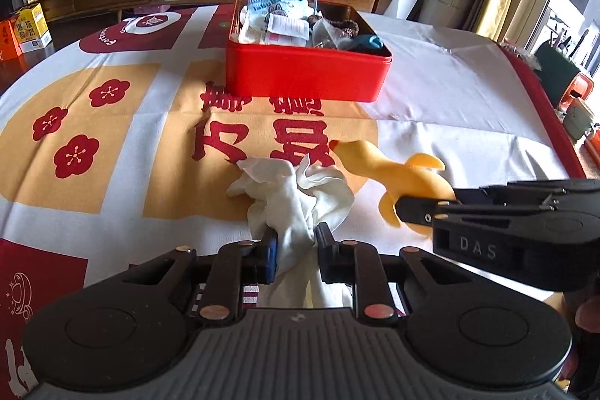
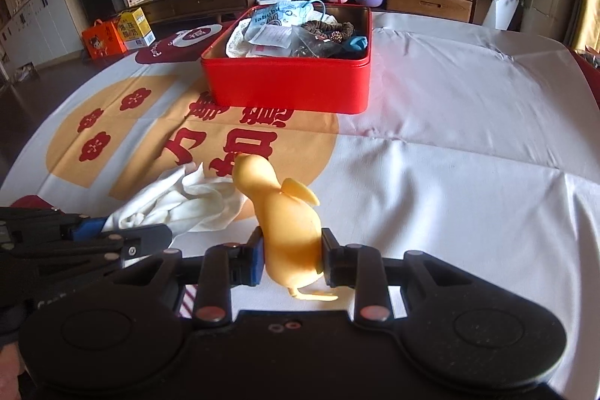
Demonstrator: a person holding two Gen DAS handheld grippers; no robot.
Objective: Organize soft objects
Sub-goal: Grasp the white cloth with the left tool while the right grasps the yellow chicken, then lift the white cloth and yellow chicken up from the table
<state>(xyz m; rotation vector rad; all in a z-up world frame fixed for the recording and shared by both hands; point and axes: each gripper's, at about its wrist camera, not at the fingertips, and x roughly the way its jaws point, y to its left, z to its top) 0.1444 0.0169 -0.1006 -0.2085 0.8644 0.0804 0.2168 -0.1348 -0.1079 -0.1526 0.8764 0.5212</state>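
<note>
White cloth (image 1: 296,197) bunched in left gripper (image 1: 296,244), pads pinching its gathered middle; its lower end is hidden behind the gripper body. Yellow rubber duck (image 2: 290,231) clamped at the belly by right gripper (image 2: 290,255), just right of the cloth. Red tin (image 1: 307,72) farther back on the counter (image 1: 468,100), its contents a jumble, hard to identify.

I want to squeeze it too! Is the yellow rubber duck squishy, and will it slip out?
Probably squishy: the yellow rubber duck looks like soft rubber, pinched at the belly by the right tool. It seems light. Its smooth, rounded body might slip, though the grip looks snug for now.
</note>
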